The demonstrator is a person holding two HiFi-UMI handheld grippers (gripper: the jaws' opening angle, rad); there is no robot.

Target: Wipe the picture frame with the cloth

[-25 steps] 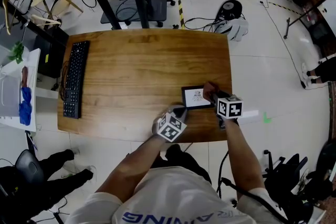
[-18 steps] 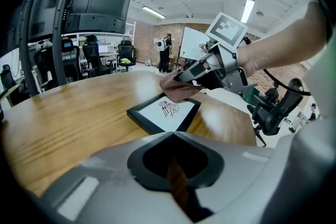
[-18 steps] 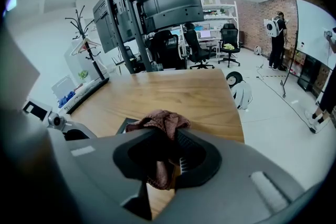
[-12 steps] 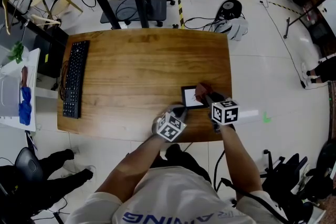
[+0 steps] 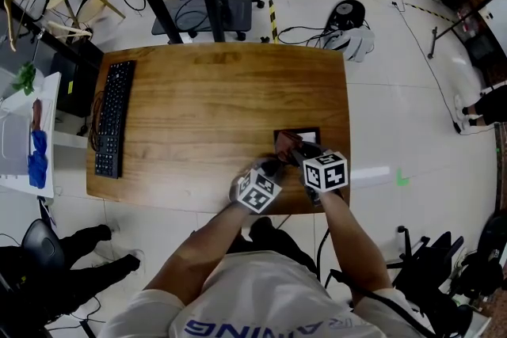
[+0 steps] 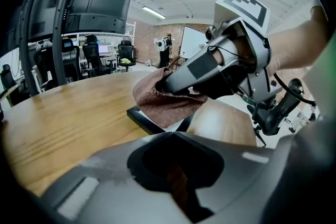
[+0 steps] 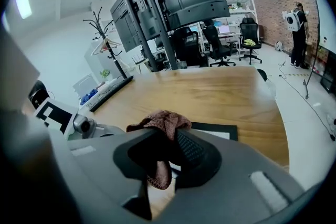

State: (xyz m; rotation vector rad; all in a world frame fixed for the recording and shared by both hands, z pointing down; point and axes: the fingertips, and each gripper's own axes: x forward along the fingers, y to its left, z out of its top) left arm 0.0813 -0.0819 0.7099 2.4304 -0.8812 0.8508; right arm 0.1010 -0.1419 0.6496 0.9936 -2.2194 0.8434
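Brown cloth [image 7: 160, 124] is clenched in the right gripper [image 7: 167, 137] and rests on the picture frame [image 7: 218, 127] just beneath its tips, so this looks like mid-wipe. The left gripper [image 6: 174, 134], jaws together and empty, sits just short of the frame. The next move probably calls for sweeping over the uncovered part.

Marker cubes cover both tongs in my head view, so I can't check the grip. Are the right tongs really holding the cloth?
Observer: Yes, the right gripper view shows the right tongs shut on the cloth.
Operator: Is it touching the frame?
Observer: The left gripper view shows it draped over the picture frame, near one corner.
Operator: And the left tongs?
Observer: The left tongs are shut and empty, at the frame's near edge.
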